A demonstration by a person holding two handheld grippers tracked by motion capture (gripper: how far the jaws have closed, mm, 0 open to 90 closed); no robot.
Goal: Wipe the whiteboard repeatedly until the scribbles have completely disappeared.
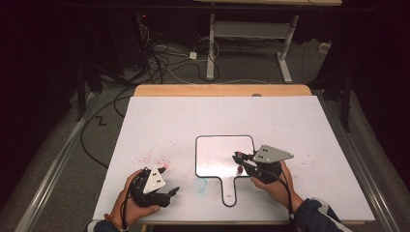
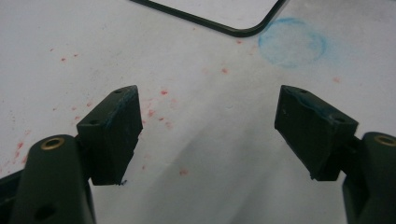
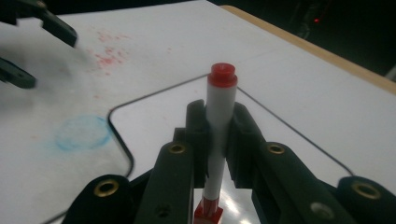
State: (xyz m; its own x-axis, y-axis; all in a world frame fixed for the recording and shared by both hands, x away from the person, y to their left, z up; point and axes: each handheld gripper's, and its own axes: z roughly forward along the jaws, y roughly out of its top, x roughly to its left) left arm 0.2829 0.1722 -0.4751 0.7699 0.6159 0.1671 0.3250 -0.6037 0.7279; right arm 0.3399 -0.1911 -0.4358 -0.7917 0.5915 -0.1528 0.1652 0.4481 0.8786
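Left gripper [image 1: 170, 192]: I hold it low at the near left of the table [image 1: 159, 116], my jaws spread wide with nothing between them; in the left gripper view the gripper [image 2: 208, 135] looks down on bare white surface

Right gripper [image 1: 238, 160]: I hold it over the near right part of the whiteboard, my jaws closed tight on the marker; in the right gripper view the gripper [image 3: 219, 140] has the barrel pinched between both pads

Marker [image 3: 218, 140]: white barrel with red at both ends, standing upright in my right jaws; in the high view its red end [image 1: 239, 169] sits just over the board

Whiteboard [image 1: 212, 154]: small white paddle-shaped board with a black rim and a short handle pointing to the near edge, lying flat near the middle of the table

Blue smudge [image 2: 292, 43]: faint round blue ring on the table just left of the board's near corner

Red specks [image 1: 154, 159]: scattered red flecks on the table, left of the board and just beyond my left gripper

Writing: I can read no brand, label or lettering on the marker, the board or the table

Floor [image 1: 193, 63]: cables lie beyond the far edge of the table
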